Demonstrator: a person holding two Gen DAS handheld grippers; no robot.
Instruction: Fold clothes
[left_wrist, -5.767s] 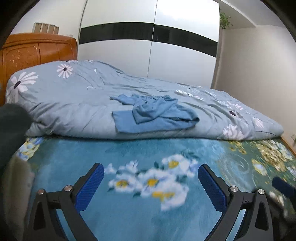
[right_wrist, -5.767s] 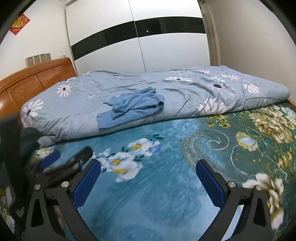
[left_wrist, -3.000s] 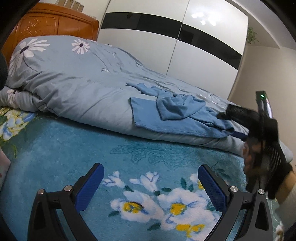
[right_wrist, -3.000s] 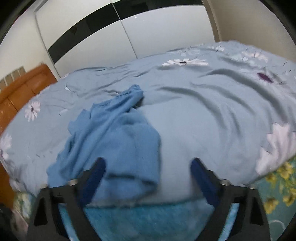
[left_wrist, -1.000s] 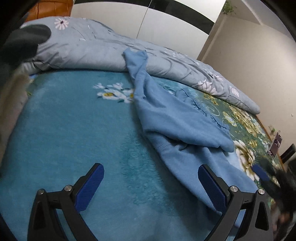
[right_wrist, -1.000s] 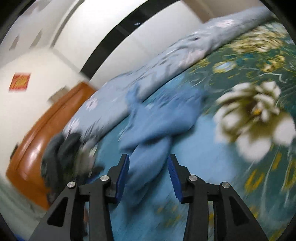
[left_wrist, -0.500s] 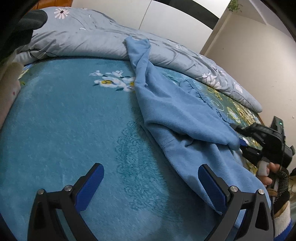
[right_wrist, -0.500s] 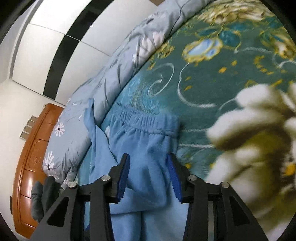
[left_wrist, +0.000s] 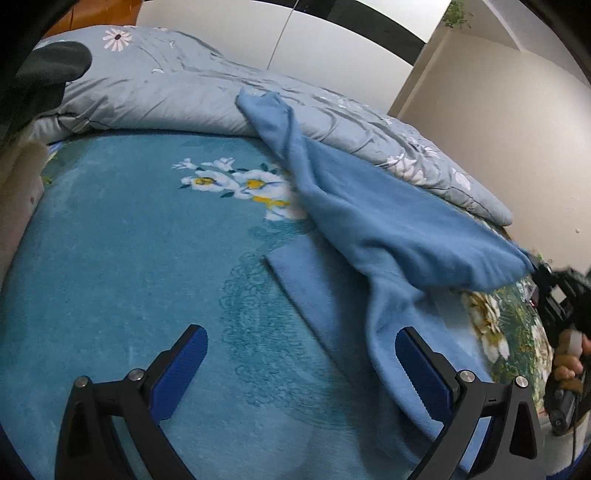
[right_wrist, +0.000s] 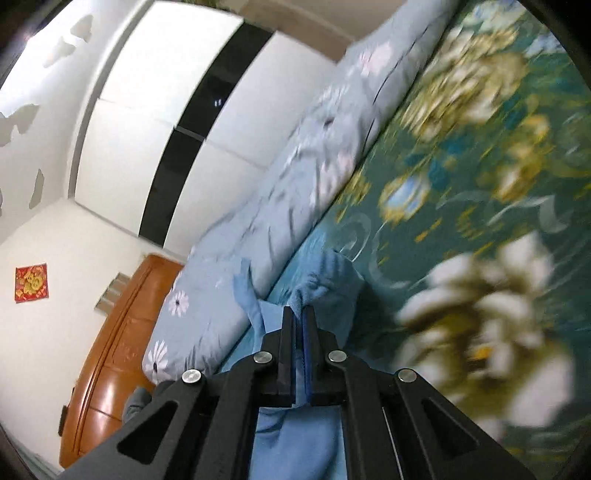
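A pair of light blue trousers (left_wrist: 373, 229) stretches from the grey duvet's edge across the floral blanket (left_wrist: 129, 240) to the right. My right gripper (right_wrist: 299, 317) is shut on the trousers (right_wrist: 325, 284) at their waistband and holds that end lifted; it shows at the right edge of the left wrist view (left_wrist: 554, 291). My left gripper (left_wrist: 301, 362) is open and empty, low over the blanket, with a trouser leg lying by its right finger (left_wrist: 421, 369).
A rolled grey flowered duvet (left_wrist: 184, 92) runs along the far side of the bed. A wooden headboard (right_wrist: 107, 373) stands at the left. White and black wardrobe doors (right_wrist: 184, 96) line the far wall. A dark garment (left_wrist: 44, 74) lies at the far left.
My right gripper has shut on the waistband and lifted it, pulling the trousers taut to the right. The right view has rolled and blurred. My left gripper stays open.
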